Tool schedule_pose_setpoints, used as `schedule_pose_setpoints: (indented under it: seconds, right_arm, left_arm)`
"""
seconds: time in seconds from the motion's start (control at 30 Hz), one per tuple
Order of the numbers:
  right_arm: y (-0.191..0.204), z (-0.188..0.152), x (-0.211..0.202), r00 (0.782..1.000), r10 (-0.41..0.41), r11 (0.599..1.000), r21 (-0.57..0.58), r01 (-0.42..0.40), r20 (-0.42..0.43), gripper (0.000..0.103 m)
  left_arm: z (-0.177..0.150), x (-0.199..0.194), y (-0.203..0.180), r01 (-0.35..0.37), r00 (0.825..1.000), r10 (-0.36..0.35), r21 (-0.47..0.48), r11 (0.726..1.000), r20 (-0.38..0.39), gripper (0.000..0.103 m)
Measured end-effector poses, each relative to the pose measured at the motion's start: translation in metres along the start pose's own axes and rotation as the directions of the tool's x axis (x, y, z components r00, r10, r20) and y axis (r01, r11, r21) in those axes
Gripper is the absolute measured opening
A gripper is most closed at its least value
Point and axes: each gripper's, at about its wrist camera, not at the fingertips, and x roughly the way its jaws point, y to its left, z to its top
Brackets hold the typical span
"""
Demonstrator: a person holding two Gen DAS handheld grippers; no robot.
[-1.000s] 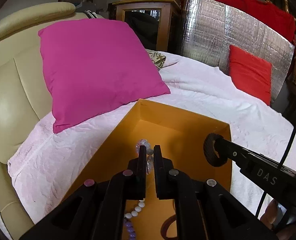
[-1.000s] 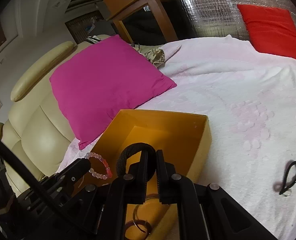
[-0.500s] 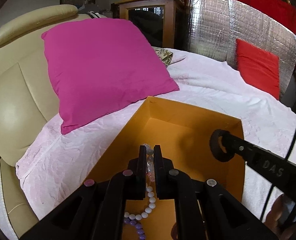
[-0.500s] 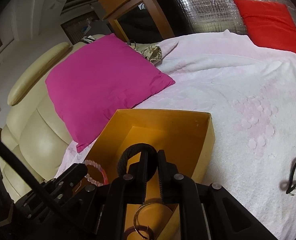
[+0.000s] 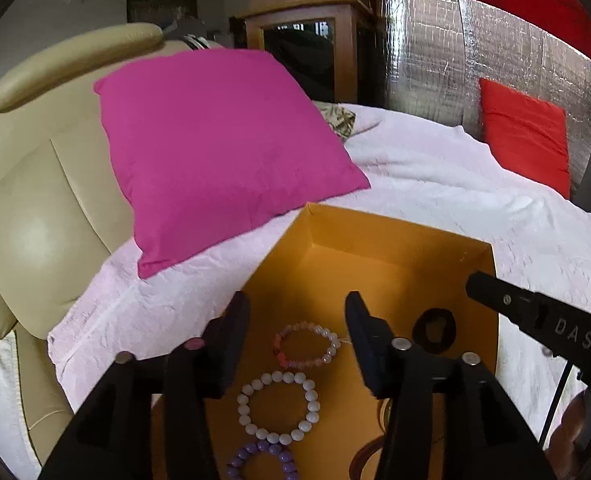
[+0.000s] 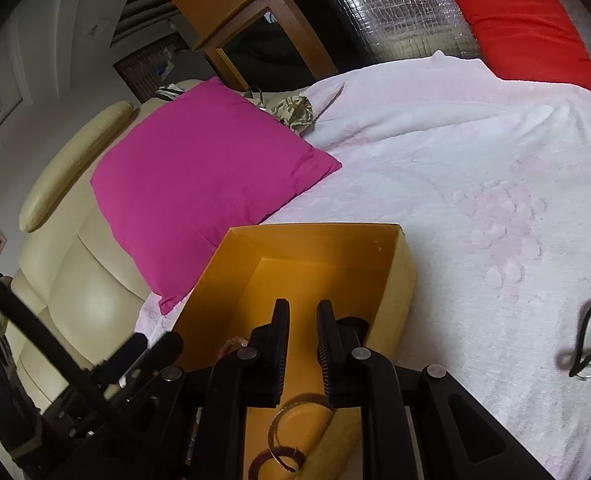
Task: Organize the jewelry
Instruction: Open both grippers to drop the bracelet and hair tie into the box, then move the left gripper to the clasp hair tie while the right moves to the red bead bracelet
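Both claws hung over the orange box [image 5: 375, 240] when we looked: our left gripper [image 5: 297, 340] had just been opening and its jaws stood well apart with nothing pinched, the pink bead bracelet [image 5: 307, 345] lying on the box floor between and below the fingers. Nearer us in the same box lay a white bead bracelet [image 5: 278, 407] and, at the picture's lower edge, a purple bead bracelet [image 5: 261, 460]. Our right gripper [image 6: 302, 344] had its jaws a little apart, opening slightly, and we saw nothing clamped between them; the black hair tie [image 5: 434, 330] rested on the box floor toward the right wall, clear of the right claw's finger above it. A brown bangle [image 6: 279, 446] sat in the near corner under the right claw. Out on the white bedspread [image 6: 475, 200], well apart from the box, lay a black loop [image 6: 589, 338]. A magenta pillow [image 5: 215, 152] leaned behind the box.
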Motion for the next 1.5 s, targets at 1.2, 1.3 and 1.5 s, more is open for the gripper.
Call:
schedule_pose_setpoints:
  seconds: [1.2, 1.3, 1.5]
  right_arm:
    - [-0.142, -0.026, -0.247, 0.898, -0.371, 0.919, 0.229, 0.32, 0.235, 0.032]
    - [-0.167, -0.033, -0.272, 0.881, -0.414, 0.894, 0.282, 0.347, 0.227, 0.032]
    - [-0.21, -0.042, -0.291, 0.88, -0.442, 0.859, 0.366, 0.359, 0.172, 0.032]
  left_arm:
    - [-0.023, -0.093, -0.148, 0.169, 0.956, -0.227, 0.283, 0.944, 0.185, 0.083]
    - [-0.03, -0.096, -0.165, 0.199, 0.953, -0.257, 0.309, 0.93, 0.16, 0.083]
    - [-0.039, -0.092, -0.189, 0.293, 0.944, -0.325, 0.311, 0.904, 0.058, 0.083]
